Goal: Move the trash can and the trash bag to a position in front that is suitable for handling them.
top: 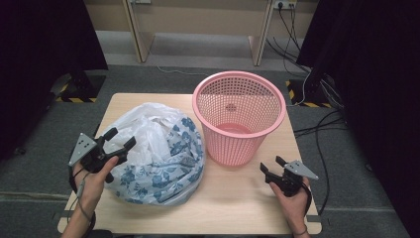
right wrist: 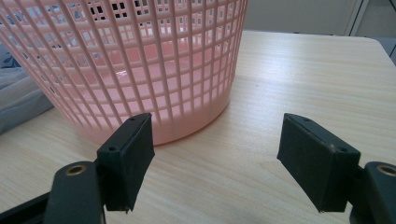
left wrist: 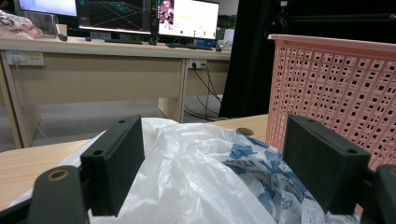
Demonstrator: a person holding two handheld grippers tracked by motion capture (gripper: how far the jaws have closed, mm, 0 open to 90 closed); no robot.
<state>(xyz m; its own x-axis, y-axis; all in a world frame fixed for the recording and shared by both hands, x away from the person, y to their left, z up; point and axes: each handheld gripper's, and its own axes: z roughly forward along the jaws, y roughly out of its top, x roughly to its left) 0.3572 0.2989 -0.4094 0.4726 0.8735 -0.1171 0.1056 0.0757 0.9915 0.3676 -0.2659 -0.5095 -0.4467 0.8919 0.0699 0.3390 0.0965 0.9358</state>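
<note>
On the left half of the table (top: 237, 208) lies the plastic bag (top: 158, 153), white with blue flowers, crumpled in a heap just beside the pink mesh basket (top: 239, 116). I hold my left gripper (top: 119, 138) at the bag's near-left edge, its jaws spread wide and gripping nothing, the bag's folds between and beyond them. My right gripper (top: 271, 166) hovers low over bare wood near the basket's base, jaws likewise wide apart and empty, pointing at the basket.
</note>
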